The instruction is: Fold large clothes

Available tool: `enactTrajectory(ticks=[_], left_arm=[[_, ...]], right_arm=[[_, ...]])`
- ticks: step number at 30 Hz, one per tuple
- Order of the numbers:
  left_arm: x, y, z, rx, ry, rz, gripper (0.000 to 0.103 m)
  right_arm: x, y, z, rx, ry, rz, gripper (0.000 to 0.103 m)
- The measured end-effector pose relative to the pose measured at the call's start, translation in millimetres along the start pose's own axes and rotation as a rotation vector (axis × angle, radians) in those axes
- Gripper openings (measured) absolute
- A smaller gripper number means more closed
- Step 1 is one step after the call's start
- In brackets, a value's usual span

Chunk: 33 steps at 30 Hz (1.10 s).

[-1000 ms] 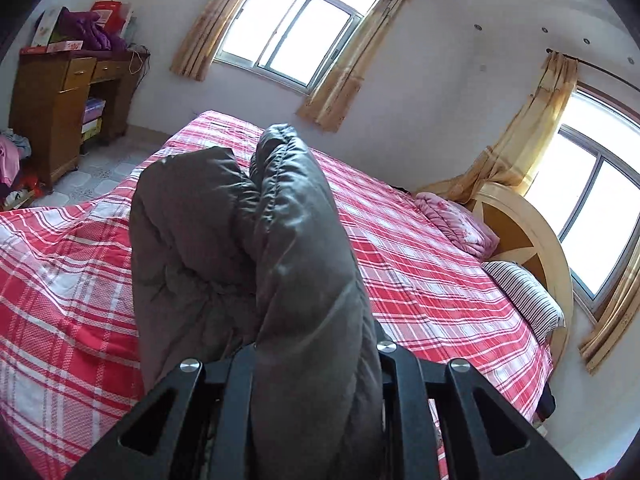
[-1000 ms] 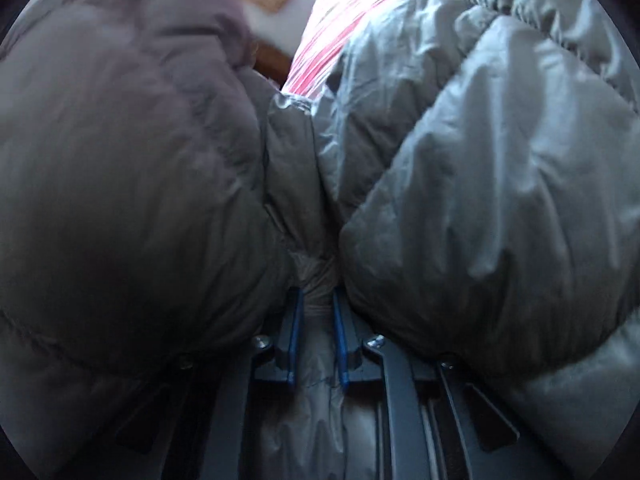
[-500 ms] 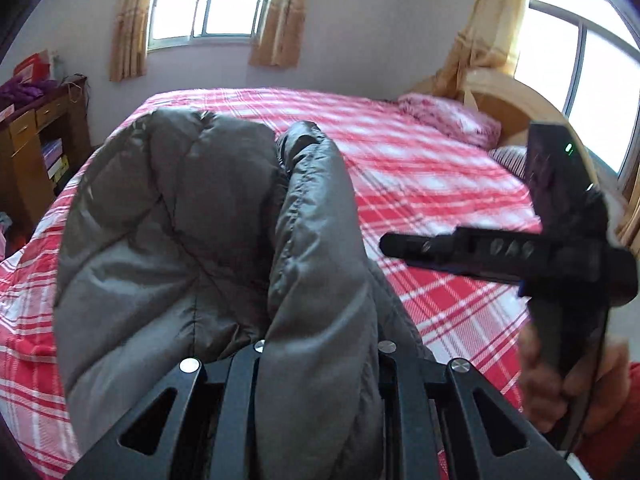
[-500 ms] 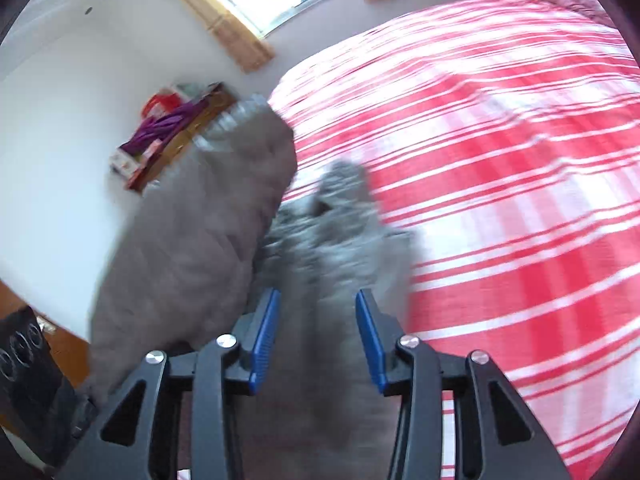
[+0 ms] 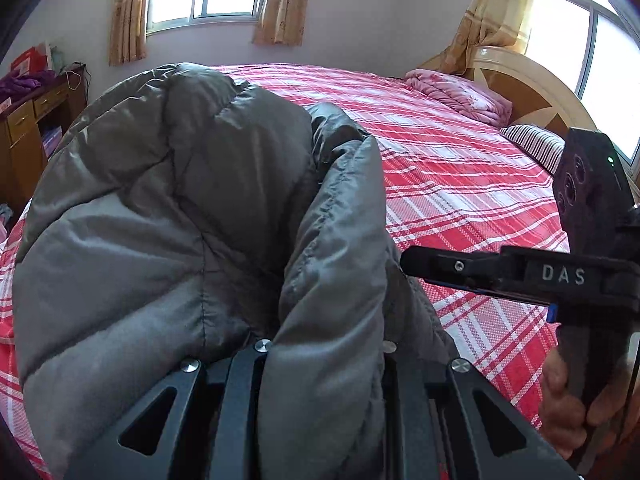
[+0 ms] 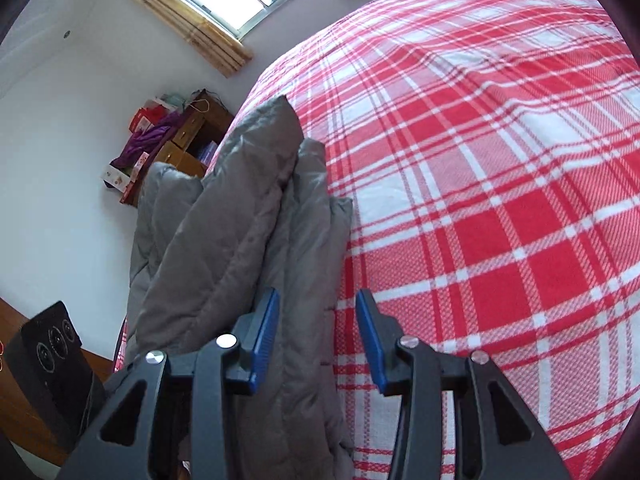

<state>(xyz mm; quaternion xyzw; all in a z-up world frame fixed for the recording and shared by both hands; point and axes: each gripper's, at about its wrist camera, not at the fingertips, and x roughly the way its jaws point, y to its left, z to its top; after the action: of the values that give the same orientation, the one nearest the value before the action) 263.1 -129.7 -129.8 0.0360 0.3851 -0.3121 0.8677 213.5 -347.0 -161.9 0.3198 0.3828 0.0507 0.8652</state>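
Observation:
A grey puffer jacket (image 5: 180, 208) hangs bunched over the near part of the red plaid bed (image 5: 460, 168). My left gripper (image 5: 324, 360) is shut on a thick fold of it, and the fabric hides the fingertips. In the right wrist view the folded jacket (image 6: 240, 216) lies along the bed's left edge. My right gripper (image 6: 318, 332) is open, its blue pads (image 6: 264, 336) apart and pressing on nothing, with jacket fabric below the left pad. From the left wrist view, the right gripper (image 5: 416, 264) pokes in from the right, close beside the jacket, held by a hand (image 5: 568, 400).
A pink quilt (image 5: 460, 92) and a striped pillow (image 5: 532, 144) lie by the wooden headboard (image 5: 532, 92). A wooden desk (image 5: 24, 128) with clutter stands at the left wall. The plaid sheet (image 6: 500, 200) stretches bare to the right of the jacket.
My right gripper opened, let go of the jacket and drew back to the right. The left gripper swung round and sank a little, still holding its fold.

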Motion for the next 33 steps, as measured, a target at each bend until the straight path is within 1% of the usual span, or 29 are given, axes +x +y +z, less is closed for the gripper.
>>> enactTrajectory(ticks=[5,8,10,13,15,18,21,23,25,26,27,28,30,32,33], left_arm=[[-1,4,-1,-0.012,0.000,-0.014,0.017],[-4,6,-4,-0.017,0.000,-0.023,0.017],[-7,9,-5,-0.021,0.001,-0.030,0.017],[-14,14,-10,-0.026,-0.003,-0.045,0.017],[-18,16,-14,-0.026,-0.010,-0.055,0.017],[-16,13,-18,-0.008,-0.010,-0.041,0.017],[-14,8,-21,0.028,-0.018,-0.015,0.017],[-13,7,-22,0.034,-0.027,-0.009,0.017],[-12,6,-22,0.031,-0.029,-0.006,0.017],[-11,5,-22,0.029,-0.030,-0.003,0.017],[-11,5,-22,0.027,-0.030,0.000,0.017],[-12,4,-22,0.026,-0.031,0.003,0.017],[-13,3,-23,0.025,-0.033,0.005,0.017],[-15,4,-22,0.024,-0.030,0.003,0.017],[-16,4,-22,0.024,-0.027,0.001,0.017]], right_arm=[[-8,7,-10,-0.033,-0.021,0.007,0.044],[-3,14,-15,-0.063,-0.007,0.011,0.044],[5,17,-18,-0.086,0.009,-0.010,0.041],[18,16,-23,-0.085,0.038,-0.054,0.040],[22,13,-26,-0.075,0.048,-0.058,0.040],[28,6,-29,-0.060,0.073,-0.066,0.040],[20,6,-25,-0.045,0.074,-0.051,0.040],[9,10,-19,-0.050,0.061,-0.057,0.045],[-8,14,-9,-0.043,0.014,-0.033,0.059],[-14,17,-3,-0.042,-0.006,-0.017,0.063],[-21,21,5,-0.043,-0.027,0.003,0.070],[-24,24,11,-0.044,-0.044,0.015,0.074],[-22,37,23,-0.058,-0.057,0.026,0.074],[-4,53,31,-0.098,-0.029,0.007,0.073],[6,60,32,-0.118,-0.007,-0.003,0.057]])
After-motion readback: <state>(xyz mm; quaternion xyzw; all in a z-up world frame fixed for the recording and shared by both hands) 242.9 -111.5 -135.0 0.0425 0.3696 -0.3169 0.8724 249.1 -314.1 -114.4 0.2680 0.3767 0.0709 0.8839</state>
